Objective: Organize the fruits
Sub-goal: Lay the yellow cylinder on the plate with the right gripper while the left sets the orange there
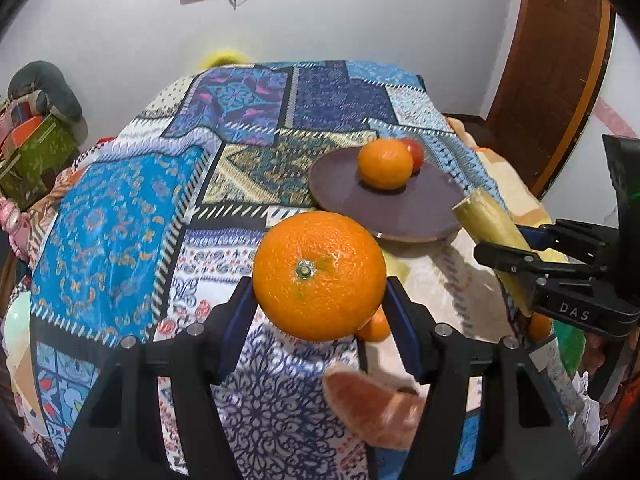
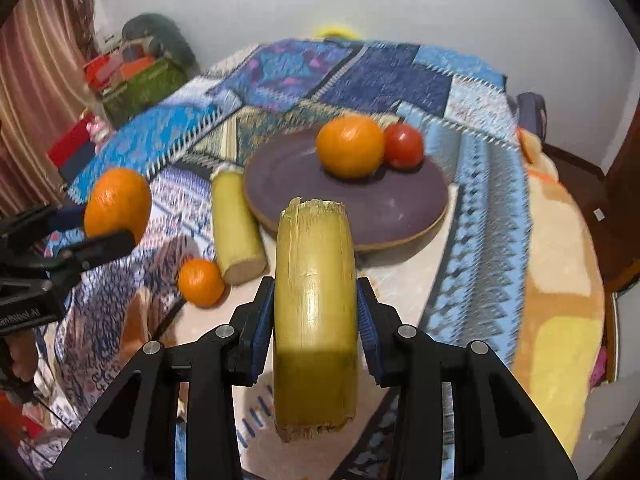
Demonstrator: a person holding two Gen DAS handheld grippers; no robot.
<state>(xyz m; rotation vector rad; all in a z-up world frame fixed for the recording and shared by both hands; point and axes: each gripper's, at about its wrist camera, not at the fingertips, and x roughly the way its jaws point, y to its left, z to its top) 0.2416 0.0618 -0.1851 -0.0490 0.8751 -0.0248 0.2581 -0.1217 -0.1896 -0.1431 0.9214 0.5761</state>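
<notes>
Fruits: spread over a patchwork cloth (image 2: 472, 80), some on the plate, some off it, two up in the air in the tongs
Left gripper (image 1: 320, 304): clamped on a big orange (image 1: 319, 275), blue pads tight on both sides, stem end facing the camera; held up off the cloth, near the front edge of the plate
Small orange (image 2: 201, 282): lying on the cloth, just below the end of the loose cane piece; peeks out under the big one in the left view
Loose sugarcane piece (image 2: 236, 226): flat on the cloth, right beside the plate's left rim, looks like it's touching or almost
Right gripper (image 2: 316, 320): closed on a second sugarcane chunk (image 2: 315, 312), held lengthwise between the pads with the ragged cut end pointing at the plate, lifted in front of it
Plate (image 2: 280, 184): dark purple, sits mid-cloth
On the plate: an orange fruit (image 2: 350, 146) and a red tomato (image 2: 404, 145) behind-right of it, pretty much touching
Blur: right view is smeary, so fine detail is iffy
</notes>
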